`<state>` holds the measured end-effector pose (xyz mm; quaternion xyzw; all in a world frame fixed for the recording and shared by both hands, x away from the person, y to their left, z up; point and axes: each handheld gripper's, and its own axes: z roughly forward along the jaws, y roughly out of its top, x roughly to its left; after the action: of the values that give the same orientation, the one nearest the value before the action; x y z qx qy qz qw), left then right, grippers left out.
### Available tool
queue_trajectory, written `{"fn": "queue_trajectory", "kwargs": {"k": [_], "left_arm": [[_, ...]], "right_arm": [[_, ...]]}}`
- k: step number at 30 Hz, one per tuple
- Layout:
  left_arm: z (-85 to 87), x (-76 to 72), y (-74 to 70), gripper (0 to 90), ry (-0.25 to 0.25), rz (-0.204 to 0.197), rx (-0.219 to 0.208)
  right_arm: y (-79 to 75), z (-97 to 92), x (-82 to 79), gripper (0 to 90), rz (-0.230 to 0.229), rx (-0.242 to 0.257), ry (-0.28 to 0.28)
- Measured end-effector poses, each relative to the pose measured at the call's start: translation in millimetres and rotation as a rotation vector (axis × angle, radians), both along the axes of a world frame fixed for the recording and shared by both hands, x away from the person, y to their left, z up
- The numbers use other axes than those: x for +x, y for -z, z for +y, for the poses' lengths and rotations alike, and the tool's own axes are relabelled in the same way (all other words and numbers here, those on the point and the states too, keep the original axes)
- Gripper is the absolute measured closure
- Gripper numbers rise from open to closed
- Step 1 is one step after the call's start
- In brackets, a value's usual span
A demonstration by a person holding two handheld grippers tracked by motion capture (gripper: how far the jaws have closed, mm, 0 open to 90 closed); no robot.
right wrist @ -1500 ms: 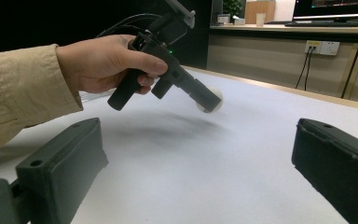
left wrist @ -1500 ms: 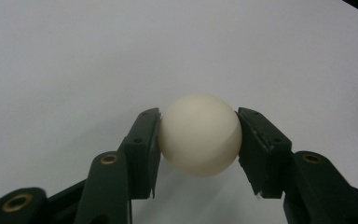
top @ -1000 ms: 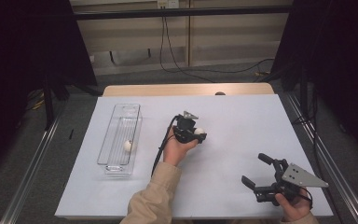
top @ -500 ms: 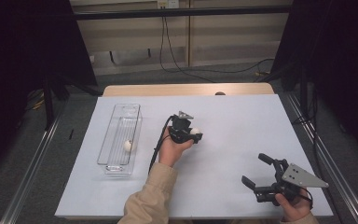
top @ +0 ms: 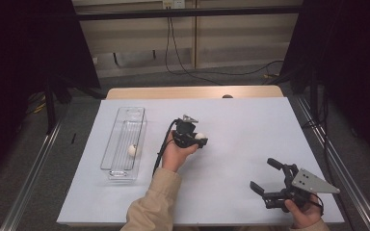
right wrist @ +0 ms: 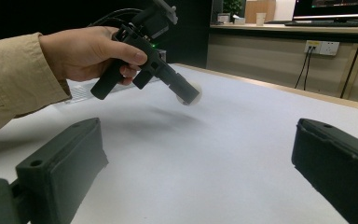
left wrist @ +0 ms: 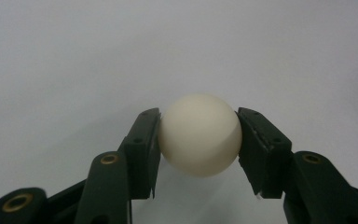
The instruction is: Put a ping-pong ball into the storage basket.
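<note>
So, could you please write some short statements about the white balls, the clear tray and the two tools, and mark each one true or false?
1. The left tool is shut on a white ball. True.
2. The held ball rests on the table. False: in the right gripper view it hangs above the white surface, with a shadow under it.
3. A second white ball lies inside the clear tray. True.
4. The right tool grips the tray. False: its jaws stand wide open, with nothing between them, near the table's right front part.
5. The tray stands to the right of the left tool in the high view. False: it stands to its left.
</note>
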<state>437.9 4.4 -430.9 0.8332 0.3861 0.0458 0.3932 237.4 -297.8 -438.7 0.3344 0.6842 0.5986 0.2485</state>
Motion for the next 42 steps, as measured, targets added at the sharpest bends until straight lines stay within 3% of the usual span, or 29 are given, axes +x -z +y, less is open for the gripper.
{"fn": "queue_trajectory", "kwargs": {"k": [42], "left_arm": [[34.9,3.9,-10.8,51.2,-0.061,0.019,0.008]], "right_arm": [[0.2,0.4,0.0,1.7,0.001,0.0,-0.003]]}}
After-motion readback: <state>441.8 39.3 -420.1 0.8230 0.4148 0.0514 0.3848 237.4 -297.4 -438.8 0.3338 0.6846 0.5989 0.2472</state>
